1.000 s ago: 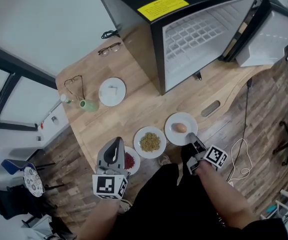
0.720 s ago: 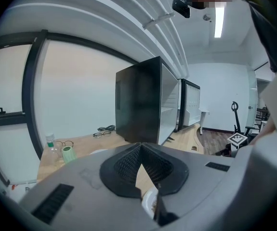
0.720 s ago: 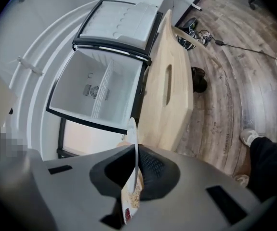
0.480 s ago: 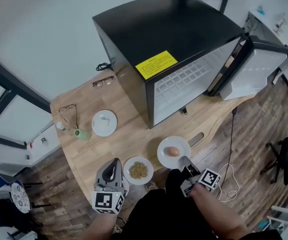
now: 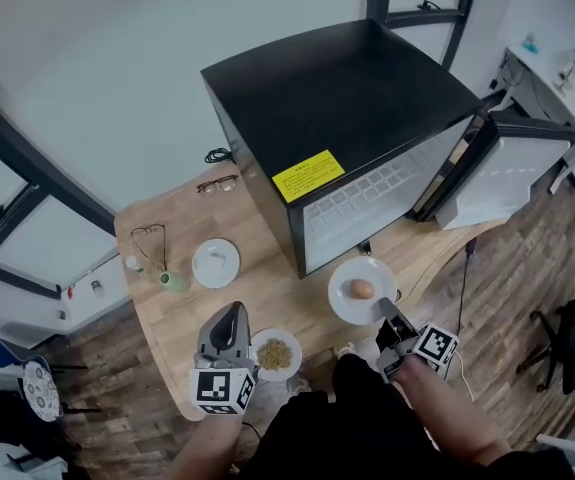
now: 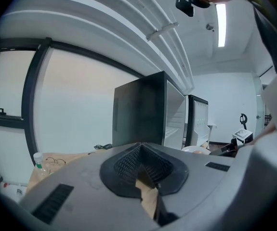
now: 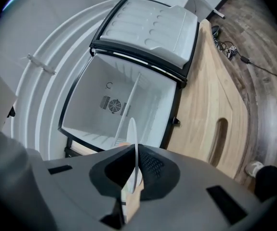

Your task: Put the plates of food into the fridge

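on the wooden table, the black fridge stands at the far end. its door is swung wide to the right, a white wire shelf shows inside, and there's a yellow label on the lid.

right gripper has its jaws pinched tight on the near rim of the egg plate. that plate is held up off the wood, right in front of the open fridge, with the egg sitting in the middle. in the right gripper view the plate's edge runs as a thin white line between the pads, and the fridge's white inside is straight ahead.

left gripper hovers over the table's near edge with its jaws closed together and nothing between them. just to its right, the grain plate rests on the table.

further back on the left there's a small white plate, a green bottle and glasses. a second pair lies nearer the fridge, and a black cable sits by the wall.

round the table there's plank floor, pale walls and a big dark-framed window.
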Action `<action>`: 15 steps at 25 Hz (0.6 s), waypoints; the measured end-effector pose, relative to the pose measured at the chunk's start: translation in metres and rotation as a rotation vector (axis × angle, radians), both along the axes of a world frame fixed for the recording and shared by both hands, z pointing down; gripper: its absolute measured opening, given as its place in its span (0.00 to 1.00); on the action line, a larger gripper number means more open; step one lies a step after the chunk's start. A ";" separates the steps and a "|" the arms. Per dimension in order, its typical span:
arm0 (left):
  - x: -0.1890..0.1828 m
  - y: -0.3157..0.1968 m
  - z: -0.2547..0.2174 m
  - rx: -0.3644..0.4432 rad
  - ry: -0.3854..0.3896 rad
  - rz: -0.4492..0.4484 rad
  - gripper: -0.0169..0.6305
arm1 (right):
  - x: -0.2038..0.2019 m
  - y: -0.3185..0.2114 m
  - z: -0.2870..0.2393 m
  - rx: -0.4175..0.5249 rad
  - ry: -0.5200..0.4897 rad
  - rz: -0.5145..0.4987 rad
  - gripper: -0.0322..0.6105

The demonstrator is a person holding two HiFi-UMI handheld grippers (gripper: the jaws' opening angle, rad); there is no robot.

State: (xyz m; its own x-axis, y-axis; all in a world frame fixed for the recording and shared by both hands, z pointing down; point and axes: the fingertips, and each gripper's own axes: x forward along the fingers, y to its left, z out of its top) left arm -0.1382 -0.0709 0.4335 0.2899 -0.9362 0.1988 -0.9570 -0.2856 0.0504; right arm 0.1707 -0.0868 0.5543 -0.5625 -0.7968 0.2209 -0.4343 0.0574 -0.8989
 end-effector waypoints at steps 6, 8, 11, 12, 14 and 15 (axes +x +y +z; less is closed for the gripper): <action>-0.005 -0.019 -0.032 0.052 -0.021 -0.050 0.03 | 0.011 -0.040 -0.028 -0.014 -0.001 0.008 0.10; -0.007 -0.022 -0.038 0.061 -0.027 -0.065 0.03 | 0.008 -0.057 -0.041 0.014 -0.004 -0.009 0.10; -0.010 -0.026 -0.045 0.068 -0.029 -0.091 0.03 | 0.008 -0.081 -0.053 0.022 0.004 -0.027 0.10; -0.012 -0.028 -0.048 0.072 -0.028 -0.101 0.03 | 0.007 -0.091 -0.058 0.029 0.004 -0.031 0.10; -0.014 -0.033 -0.054 0.084 -0.032 -0.118 0.03 | 0.003 -0.108 -0.066 0.042 -0.003 -0.037 0.10; -0.015 -0.036 -0.056 0.090 -0.036 -0.122 0.03 | 0.000 -0.115 -0.071 0.051 -0.011 -0.043 0.10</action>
State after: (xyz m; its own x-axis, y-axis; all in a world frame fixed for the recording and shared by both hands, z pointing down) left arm -0.1530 -0.1068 0.3773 0.1671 -0.9785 0.1206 -0.9856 -0.1690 -0.0051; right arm 0.1706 -0.2022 0.4829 -0.5987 -0.7818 0.1742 -0.4209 0.1221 -0.8988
